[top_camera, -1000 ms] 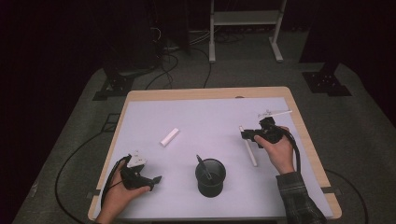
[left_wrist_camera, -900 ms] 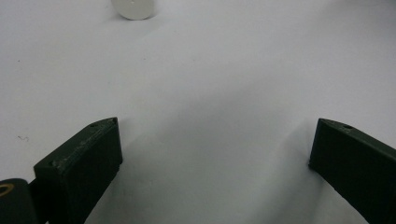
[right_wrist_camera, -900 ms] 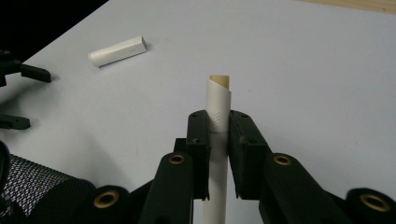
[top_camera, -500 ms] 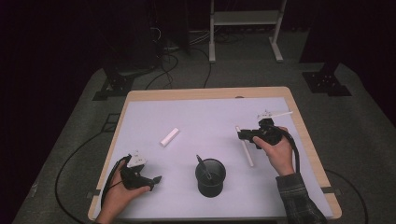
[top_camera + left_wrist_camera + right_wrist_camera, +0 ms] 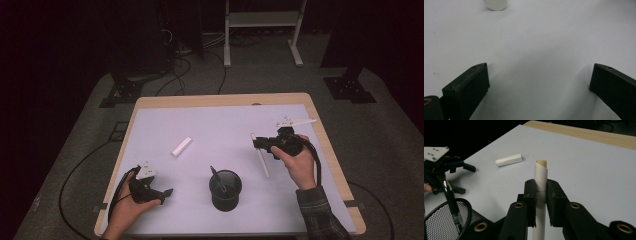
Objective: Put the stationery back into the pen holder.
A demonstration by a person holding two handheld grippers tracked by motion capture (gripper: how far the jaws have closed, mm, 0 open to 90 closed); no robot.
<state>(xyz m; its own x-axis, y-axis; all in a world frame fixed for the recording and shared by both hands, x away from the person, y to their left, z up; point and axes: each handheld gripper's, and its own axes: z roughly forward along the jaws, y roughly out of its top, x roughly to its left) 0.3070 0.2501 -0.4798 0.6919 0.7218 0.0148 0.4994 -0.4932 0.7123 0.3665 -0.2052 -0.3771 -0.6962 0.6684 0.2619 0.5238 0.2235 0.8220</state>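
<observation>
dark room, white counter (image 5: pixel 220 125). right gripper (image 5: pixel 541 192) jaws clamp a white stick (image 5: pixel 541 173) right of frame centre; mesh cup (image 5: pixel 225 190) holds one pen (image 5: pixel 218 178); short tube (image 5: pixel 181 146) waits. left gripper (image 5: pixel 162 192) jaws wide, empty.

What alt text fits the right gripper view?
The right gripper is shut on a white paper tube above the white table. Beyond lie a short white cylinder and, at left, the left gripper and a black mesh cup holding a pen.
</observation>
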